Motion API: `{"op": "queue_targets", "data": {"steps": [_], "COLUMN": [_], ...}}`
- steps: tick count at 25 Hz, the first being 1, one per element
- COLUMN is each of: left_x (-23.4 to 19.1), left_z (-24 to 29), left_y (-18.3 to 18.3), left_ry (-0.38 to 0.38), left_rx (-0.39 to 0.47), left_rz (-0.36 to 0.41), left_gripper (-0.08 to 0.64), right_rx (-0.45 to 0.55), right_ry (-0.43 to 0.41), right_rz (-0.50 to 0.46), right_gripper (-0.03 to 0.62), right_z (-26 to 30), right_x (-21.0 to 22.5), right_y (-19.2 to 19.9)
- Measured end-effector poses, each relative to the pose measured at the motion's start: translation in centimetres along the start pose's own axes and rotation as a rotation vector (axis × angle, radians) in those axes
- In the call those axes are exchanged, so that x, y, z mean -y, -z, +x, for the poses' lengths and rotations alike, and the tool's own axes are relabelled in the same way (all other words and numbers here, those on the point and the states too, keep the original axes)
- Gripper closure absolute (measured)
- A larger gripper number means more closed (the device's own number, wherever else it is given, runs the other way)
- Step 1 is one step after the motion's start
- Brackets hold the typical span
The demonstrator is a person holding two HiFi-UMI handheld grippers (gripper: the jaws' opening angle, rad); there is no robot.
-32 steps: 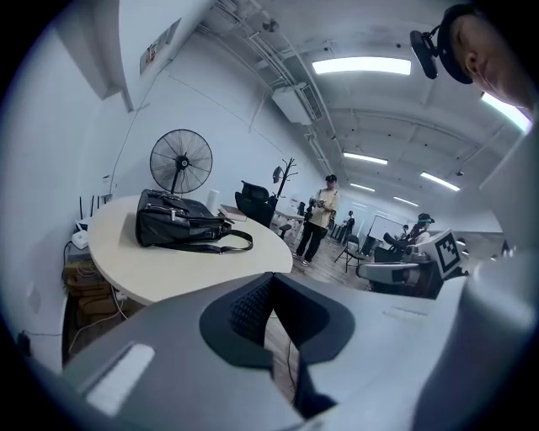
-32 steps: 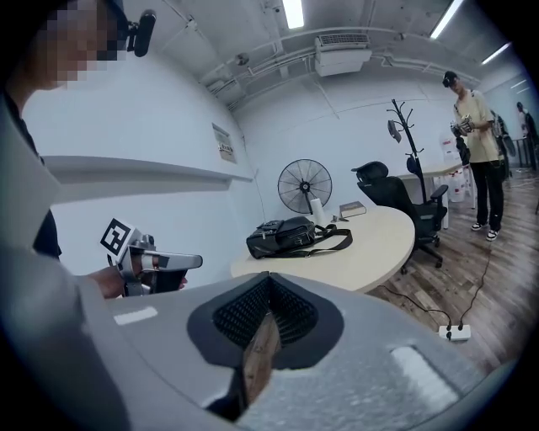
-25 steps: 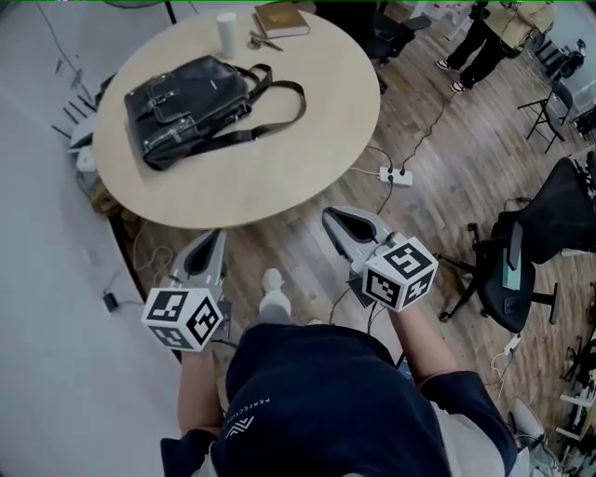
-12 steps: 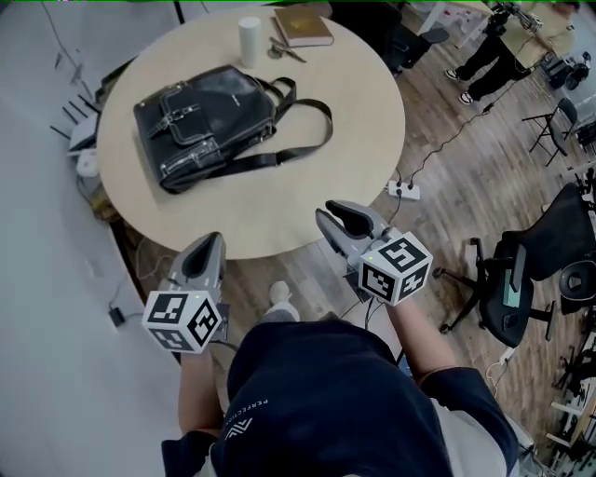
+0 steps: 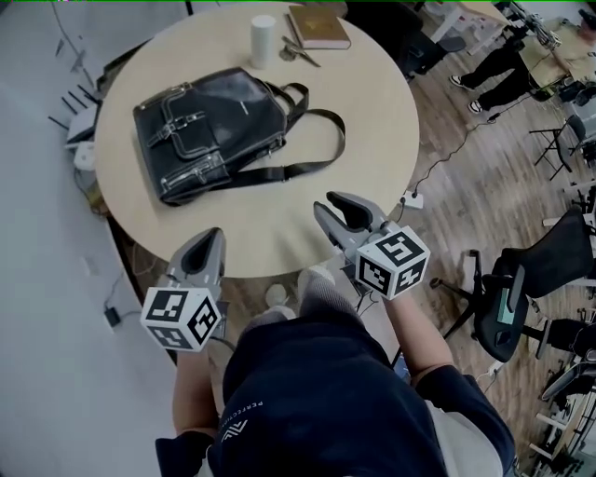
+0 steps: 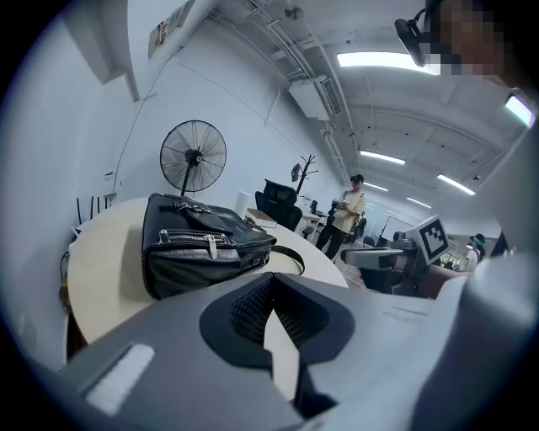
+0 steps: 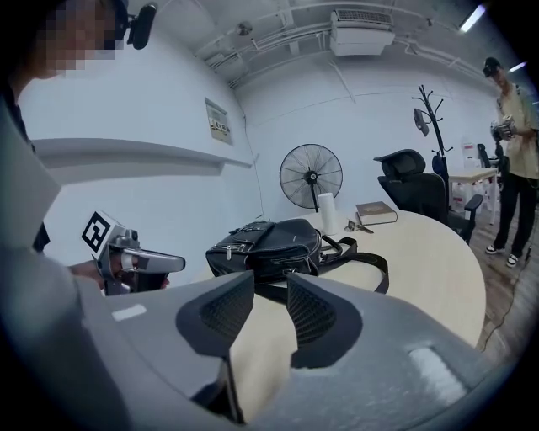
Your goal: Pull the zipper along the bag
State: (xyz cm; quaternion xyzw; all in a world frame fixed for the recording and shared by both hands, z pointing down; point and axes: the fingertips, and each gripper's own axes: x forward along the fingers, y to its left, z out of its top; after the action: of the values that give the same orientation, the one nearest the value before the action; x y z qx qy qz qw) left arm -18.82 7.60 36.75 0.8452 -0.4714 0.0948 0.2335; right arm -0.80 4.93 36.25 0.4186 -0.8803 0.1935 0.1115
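A black leather bag (image 5: 209,130) lies on the round beige table (image 5: 363,158), its strap (image 5: 312,140) trailing to the right. A silver zipper (image 6: 198,238) runs across the side facing me. My left gripper (image 5: 207,244) hangs shut at the table's near edge, well short of the bag (image 6: 202,248), with nothing in it. My right gripper (image 5: 342,211) is over the near edge too. Its jaws have just been opening and stand apart with nothing between them. The bag (image 7: 269,244) lies ahead of the right gripper (image 7: 269,290).
A white cup (image 5: 264,39), a book (image 5: 318,26) and small metal items (image 5: 300,54) sit at the table's far side. A power strip (image 5: 411,199) lies on the wooden floor; office chairs (image 5: 521,298) stand right. A person (image 5: 507,74) stands far right. A fan (image 6: 193,158) stands behind the table.
Both grippers have come forward to the table's near edge, and the bag now lies closer. The right gripper's jaws have gone from shut to open. The left stays shut.
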Motion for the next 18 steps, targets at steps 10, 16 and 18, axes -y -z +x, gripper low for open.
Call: {"op": "queue_targets", "data": {"steps": [10,16,18], "left_x": [-0.3,-0.9,-1.1], "left_z": [4.8,6.6,6.9], "left_y": [-2.1,-2.0,-1.8], "left_ry": [-0.130,-0.208,-0.235], "left_rx": [0.056,0.061,0.054], "left_rz": [-0.083,-0.125,-0.137], "left_gripper": [0.541,0.541,0.541], "right_rx": [-0.084,-0.145,-0.160], "right_ry": [-0.123,-0.217,-0.237], "right_rz": [-0.074,-0.094,-0.096], "right_gripper": [0.471,0.471,0.472], "right_z": [6.6,10.8,12.0], "right_x": [5.1,6.1,6.3], "right_y": [-1.1,0.0,0.4]}}
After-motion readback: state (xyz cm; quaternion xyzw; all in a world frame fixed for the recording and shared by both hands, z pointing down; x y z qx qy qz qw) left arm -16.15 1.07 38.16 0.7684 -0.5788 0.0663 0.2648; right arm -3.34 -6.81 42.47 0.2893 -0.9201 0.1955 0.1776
